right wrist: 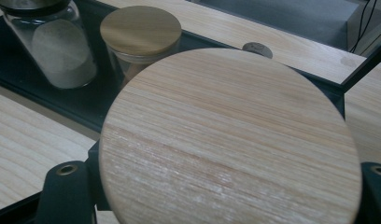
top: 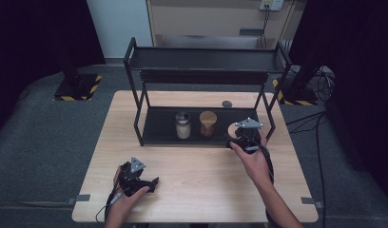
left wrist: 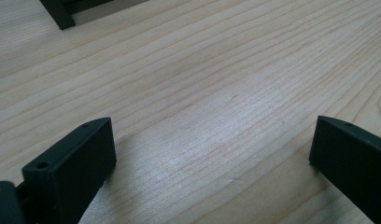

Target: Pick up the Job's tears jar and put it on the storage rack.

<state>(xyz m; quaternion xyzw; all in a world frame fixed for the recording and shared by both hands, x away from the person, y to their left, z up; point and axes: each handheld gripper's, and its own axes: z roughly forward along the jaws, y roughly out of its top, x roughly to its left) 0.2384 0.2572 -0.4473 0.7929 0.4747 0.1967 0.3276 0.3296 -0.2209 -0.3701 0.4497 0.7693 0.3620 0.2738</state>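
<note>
While the right tool [top: 238,137] is clamped on a jar with a round wooden lid [right wrist: 228,140], the grip sits below that lid and out of sight in the right gripper view; a shallow or off-centre hold could therefore let the jar tilt or slip as it travels toward the black rack [top: 149,132]. The held jar is at the rack's near right corner, just beside the right front post [top: 269,124]; a sideways drift of the hand could knock the jar wall against that post; a low approach could catch the jar base on the front rim of the lower shelf. Two jars already stand on that shelf: a metal-lidded jar [top: 183,125] of pale powder and a wood-lidded jar [top: 208,123] of brown contents; an overlong push inward or to the left could bump the nearer of them, and glass on glass could chip or topple.

Right hand [top: 251,159]: forearm extended from the counter's near edge, tool pointing toward the rack, roughly level. Left tool [left wrist: 212,154]: jaws wide apart, nothing between them, resting low over the bare counter [top: 201,185] near its front left; left hand [top: 130,192] wrapped around the body.
</note>
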